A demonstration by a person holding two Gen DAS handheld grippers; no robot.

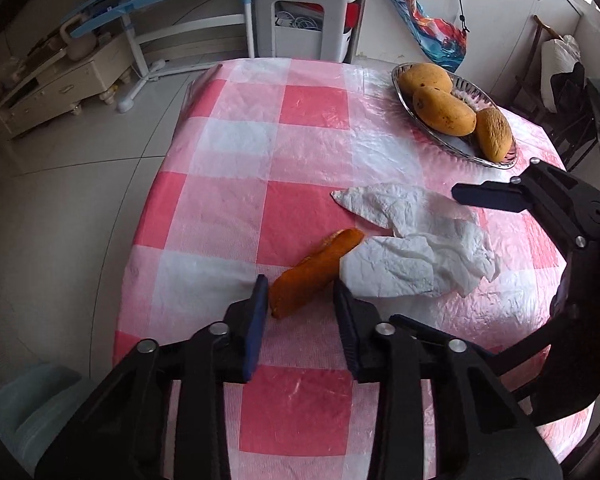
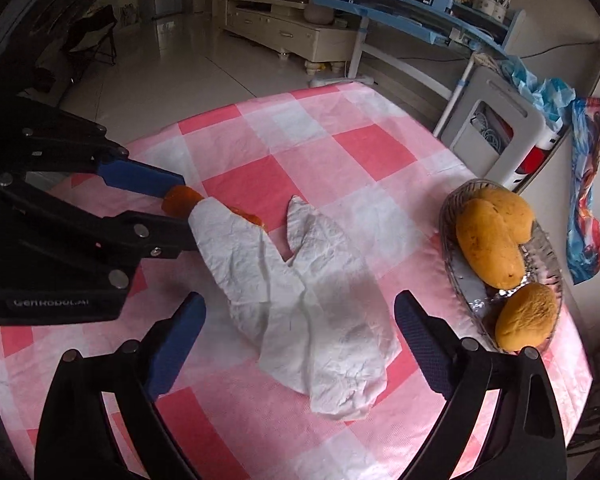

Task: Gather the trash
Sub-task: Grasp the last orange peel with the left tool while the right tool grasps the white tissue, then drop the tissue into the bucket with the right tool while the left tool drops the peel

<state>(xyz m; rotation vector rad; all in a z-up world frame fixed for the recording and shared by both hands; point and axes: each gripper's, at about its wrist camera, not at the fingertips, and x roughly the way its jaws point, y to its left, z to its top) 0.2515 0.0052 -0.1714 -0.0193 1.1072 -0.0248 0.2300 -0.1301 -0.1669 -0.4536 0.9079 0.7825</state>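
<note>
Left gripper: my left gripper (image 1: 300, 292) sits low over the pink checked tablecloth (image 1: 228, 208), jaws narrowed around the near end of the orange peel (image 1: 314, 268); I can't tell whether the pads are pressing on it yet.
Right gripper: my right gripper (image 2: 300, 312) is wide open, holding nothing, straddling the crumpled white tissue (image 2: 300, 304) from above.
Trash: peel and tissue lie mid-table; the tissue's edge overlaps the far part of the peel.
Not trash: three mangoes (image 2: 492, 244) in a glass dish (image 2: 448, 216) stand near the tissue, on its right in the right wrist view.
Risk, peel: it looks soft and slick, so a pinch on just its tip could let it slide out or tear.
Risk, overlap: lifting the peel may drag the tissue along and shift it from under my right jaws.
Risk, cloth: the thin plastic cover could get nipped together with the tissue and bunch up.
Risk, dish: a pulled cloth would tug the dish.
</note>
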